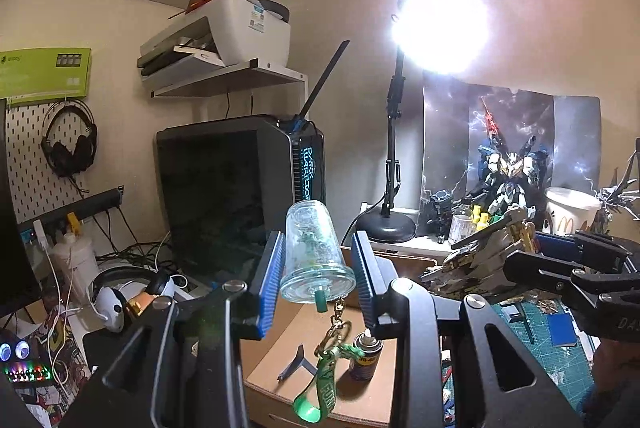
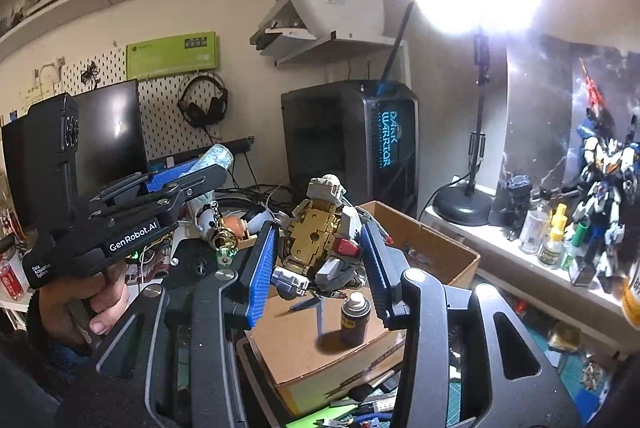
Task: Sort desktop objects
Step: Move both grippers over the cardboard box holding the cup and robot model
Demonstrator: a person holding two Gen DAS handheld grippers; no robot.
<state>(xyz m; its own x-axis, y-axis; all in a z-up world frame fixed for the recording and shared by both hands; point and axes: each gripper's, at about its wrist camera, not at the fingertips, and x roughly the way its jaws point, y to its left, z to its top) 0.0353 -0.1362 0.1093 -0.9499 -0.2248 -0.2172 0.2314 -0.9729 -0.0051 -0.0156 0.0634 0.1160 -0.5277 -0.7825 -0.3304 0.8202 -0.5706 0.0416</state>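
1. The left gripper [image 1: 318,264] is closed partway on a clear plastic cup charm [image 1: 316,252], held upside down with its wide rim toward the camera. Both blue pads [image 1: 272,268] press the cup's sides. A green strap [image 1: 320,384] hangs from it on a gold clasp, swinging free over the cardboard box [image 1: 280,360].

2. The right gripper [image 2: 320,252] is likewise closed partway, on a grey and gold robot model [image 2: 320,240]. Its pads bear on the model's flanks and loose limbs droop below. It too is above the box.

3. Both loads seem meant for the box, so the step in hand looks like a carry and drop. Keep the grips as they are until each item is low over the box floor.

4. Inside the box stand a small spray can [image 1: 364,352] and a blue angled piece [image 1: 294,364]. Pick bare cardboard beside them, not on top; the can would tip easily.

5. Lower the charm strap first so it pools instead of catching on the can's nozzle.

6. The model is probably fragile. Set it down until it touches before letting go, not dropping it.

7. The two grippers are near each other, so place one item at a time.
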